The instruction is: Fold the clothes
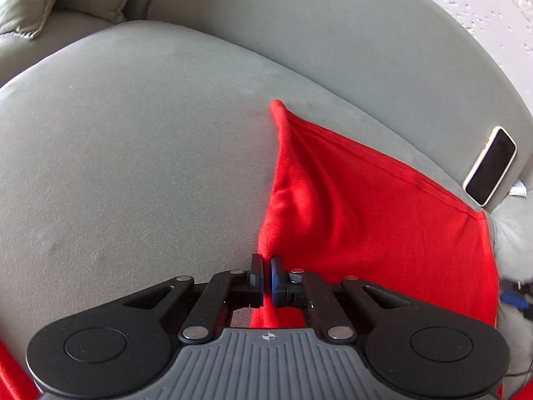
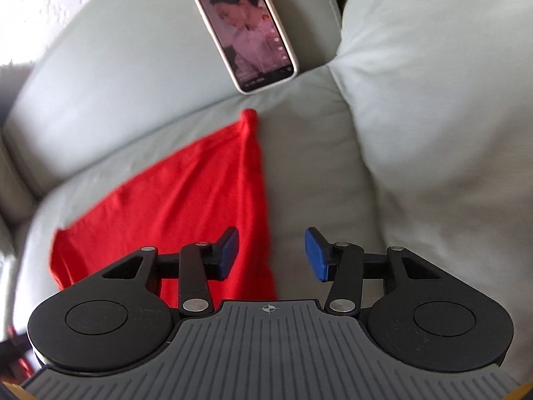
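A red garment (image 1: 366, 206) lies on a grey sofa seat (image 1: 133, 153). My left gripper (image 1: 266, 266) is shut on the garment's near left edge, and the cloth rises in a ridge toward a far corner. In the right wrist view the same red garment (image 2: 186, 206) spreads to the left and ahead. My right gripper (image 2: 271, 253) is open and empty, with its left finger (image 2: 228, 250) over the garment's right edge and its right finger (image 2: 316, 255) over bare sofa.
A phone (image 2: 245, 28) with a lit screen leans against the sofa backrest (image 2: 116, 66); it also shows in the left wrist view (image 1: 491, 166). A plump cushion (image 2: 449, 116) stands right of the garment. Another cushion (image 1: 30, 3) lies far left.
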`<state>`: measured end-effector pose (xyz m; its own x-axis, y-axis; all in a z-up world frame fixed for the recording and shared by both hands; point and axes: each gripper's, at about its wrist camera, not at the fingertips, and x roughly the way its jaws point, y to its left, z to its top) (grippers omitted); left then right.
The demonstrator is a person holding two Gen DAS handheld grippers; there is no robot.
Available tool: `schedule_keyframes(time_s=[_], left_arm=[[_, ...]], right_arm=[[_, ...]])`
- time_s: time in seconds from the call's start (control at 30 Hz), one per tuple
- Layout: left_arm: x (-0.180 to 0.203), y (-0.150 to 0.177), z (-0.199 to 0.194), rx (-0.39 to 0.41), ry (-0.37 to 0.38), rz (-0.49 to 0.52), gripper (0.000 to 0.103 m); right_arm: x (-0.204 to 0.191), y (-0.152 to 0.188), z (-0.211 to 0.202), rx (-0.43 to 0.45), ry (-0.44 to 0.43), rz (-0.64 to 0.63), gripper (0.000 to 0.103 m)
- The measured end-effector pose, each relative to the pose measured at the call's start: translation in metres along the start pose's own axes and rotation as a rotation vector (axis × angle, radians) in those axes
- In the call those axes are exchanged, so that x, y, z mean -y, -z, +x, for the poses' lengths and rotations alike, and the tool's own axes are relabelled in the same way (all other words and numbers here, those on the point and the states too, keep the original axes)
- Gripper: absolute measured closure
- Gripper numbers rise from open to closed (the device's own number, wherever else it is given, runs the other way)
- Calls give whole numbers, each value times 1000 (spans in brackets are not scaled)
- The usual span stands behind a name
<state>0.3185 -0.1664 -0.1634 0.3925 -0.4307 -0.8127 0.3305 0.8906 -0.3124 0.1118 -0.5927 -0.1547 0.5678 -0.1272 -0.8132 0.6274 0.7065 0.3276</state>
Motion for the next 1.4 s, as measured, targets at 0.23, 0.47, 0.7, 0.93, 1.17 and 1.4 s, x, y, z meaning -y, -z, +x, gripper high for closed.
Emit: schedule_keyframes(time_s=[0.23,0.47,0.7,0.93,1.17,1.4], left_arm=[[-2,1,7,-4,-5,-33,99],[-2,-1,7,-13,-13,-32,99],[11,4,-13,-2,13,35,85],[47,44,-137,173,158,78,77],[76,114,-246,226,189,217,67],[95,190,-170,0,-4,261,78]], right_arm=[[-10,26,6,-95,7,-174,93],[-9,39,-10,30,185,-137,103],[-1,37,-25,-23,165,-24,80],[-18,63,-148,86,-31,6,70],[-7,108,-262,208,-222,43,68],[-17,178,-210,78,-127,-29,77]])
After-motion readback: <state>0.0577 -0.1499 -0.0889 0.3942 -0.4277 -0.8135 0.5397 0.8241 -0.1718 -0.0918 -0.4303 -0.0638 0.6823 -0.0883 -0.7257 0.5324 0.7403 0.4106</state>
